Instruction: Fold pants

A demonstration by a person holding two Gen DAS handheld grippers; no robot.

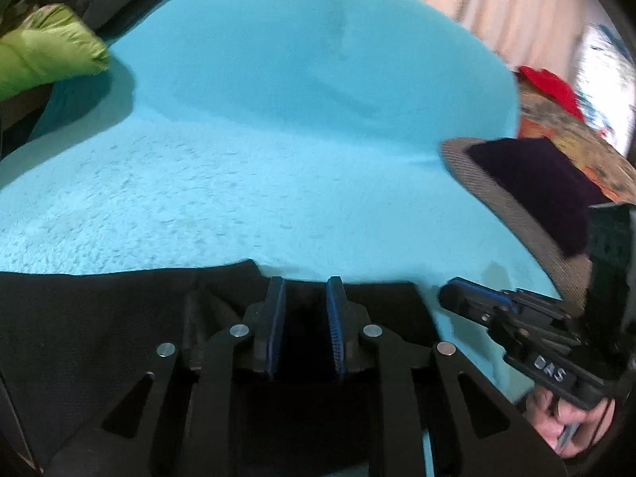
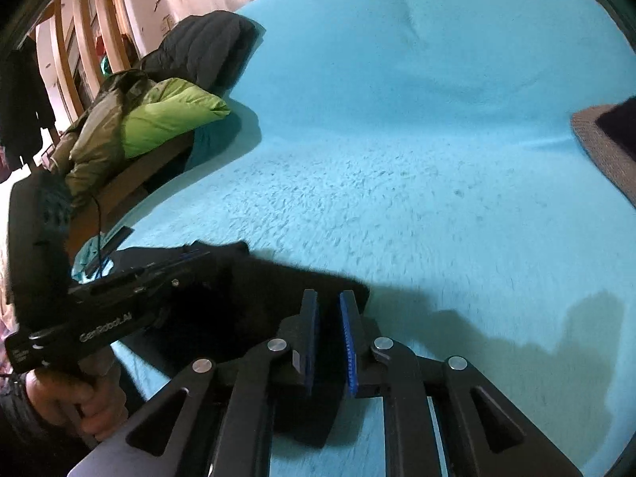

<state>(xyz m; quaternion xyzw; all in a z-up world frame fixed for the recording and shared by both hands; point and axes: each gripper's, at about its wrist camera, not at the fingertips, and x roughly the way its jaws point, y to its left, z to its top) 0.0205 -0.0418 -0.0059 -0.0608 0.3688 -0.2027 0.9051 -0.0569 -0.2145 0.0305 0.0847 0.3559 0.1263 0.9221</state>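
— While we are looking along the left tool (image 1: 306, 282), what are we seeing under it?

— We are seeing the black pants (image 1: 119, 318) lying flat at the near edge of the turquoise fleece blanket (image 1: 258, 139). The left tool's fingers are standing spread, with a gap between the blue pads (image 1: 334, 318), and they are hovering over the pants' far edge, pinching nothing that we can make out.

— And the right tool (image 2: 328, 298)?

— Its fingers are also standing parted, over the corner of the pants (image 2: 246, 290) where the cloth is meeting the blanket (image 2: 397, 159). Whether the tips are touching the cloth, we cannot tell.

— What else are we noticing around?

— A green puffy jacket (image 2: 171, 119) and a dark jacket (image 2: 198, 47) are lying at the left edge of the blanket, well apart from the pants. A dark purple garment (image 1: 536, 183) on a grey one (image 1: 497, 206) is sitting at the right edge.
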